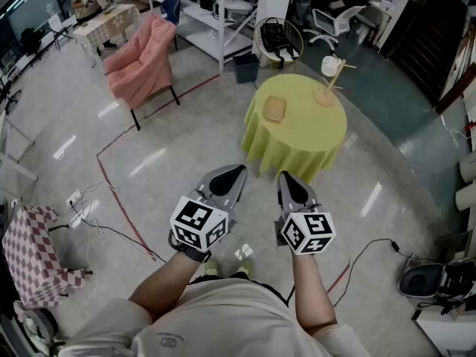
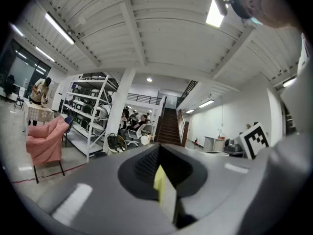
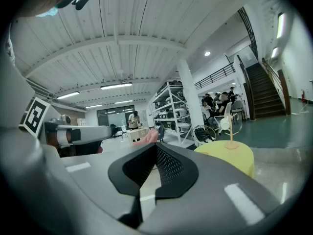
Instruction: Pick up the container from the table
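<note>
The left gripper (image 1: 235, 174) and right gripper (image 1: 287, 178) are hanging clenched and empty, well apart from the table (image 1: 301, 146); if unopened, they could shove the tan container (image 1: 274, 108).

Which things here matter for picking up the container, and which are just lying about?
For the job: container, yellow table, left gripper, right gripper.
Just lying about: pink chair, wooden stand, checkered cloth, black bin.

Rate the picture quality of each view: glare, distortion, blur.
Head view: sharp, evenly lit, with white glare streaks on the floor. Left gripper view: strong fisheye bend, a ceiling light blown out, the left gripper close and soft. Right gripper view: same fisheye bend, dark corners, the yellow table clear.
</note>
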